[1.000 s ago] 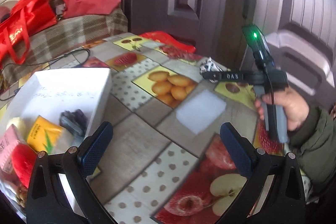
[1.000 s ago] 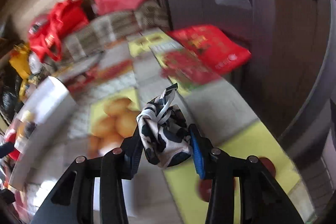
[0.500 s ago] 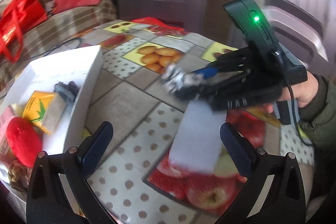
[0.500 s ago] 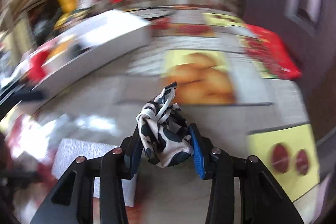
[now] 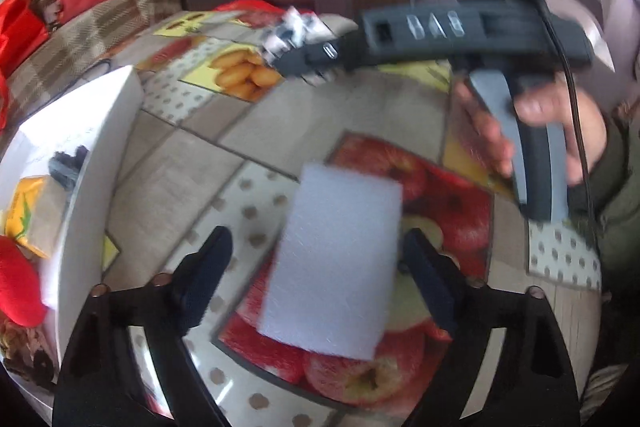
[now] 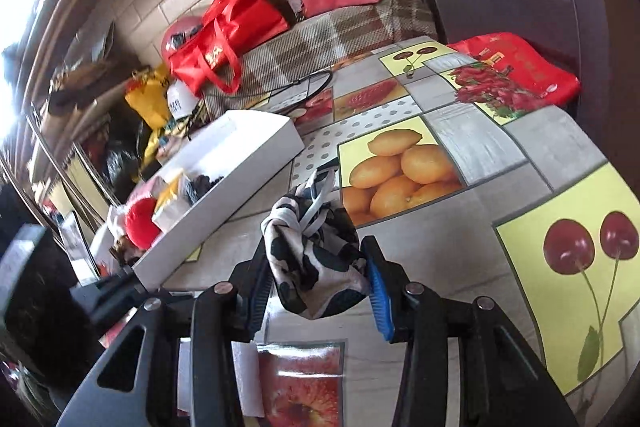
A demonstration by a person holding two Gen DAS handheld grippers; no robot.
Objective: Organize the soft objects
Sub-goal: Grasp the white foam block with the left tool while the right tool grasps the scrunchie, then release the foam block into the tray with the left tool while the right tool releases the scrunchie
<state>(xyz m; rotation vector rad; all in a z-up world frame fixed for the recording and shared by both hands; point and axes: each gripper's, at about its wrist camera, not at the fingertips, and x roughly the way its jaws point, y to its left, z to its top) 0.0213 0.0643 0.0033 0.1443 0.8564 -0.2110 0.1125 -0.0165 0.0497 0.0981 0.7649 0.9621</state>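
Observation:
A white sponge [image 5: 340, 259] lies flat on the fruit-print tablecloth [image 5: 280, 131]. My left gripper [image 5: 318, 273] straddles it and its jaws are closing. The right finger [image 5: 428, 279] is at the sponge's edge, while the left finger [image 5: 208, 267] still stands apart from it. My right gripper [image 6: 316, 283] is shut on a black-and-white cow-print cloth bundle [image 6: 312, 251], held above the table. In the left wrist view the right gripper [image 5: 296, 47] hangs over the table's far side with the cloth [image 5: 292, 27] at its tip.
An open white box [image 6: 248, 163] [image 5: 100, 147] sits on the table's left, holding a red soft ball [image 6: 140, 223], a yellow packet [image 5: 24, 207] and a dark item. A hand [image 5: 540, 131] grips the right tool's handle. Red bags [image 6: 224, 43] lie on a checked couch beyond.
My left gripper has dropped toward the sponge, which now lies between narrower jaws. The right gripper has swung left across the table with the cloth still held, and now faces the white box.

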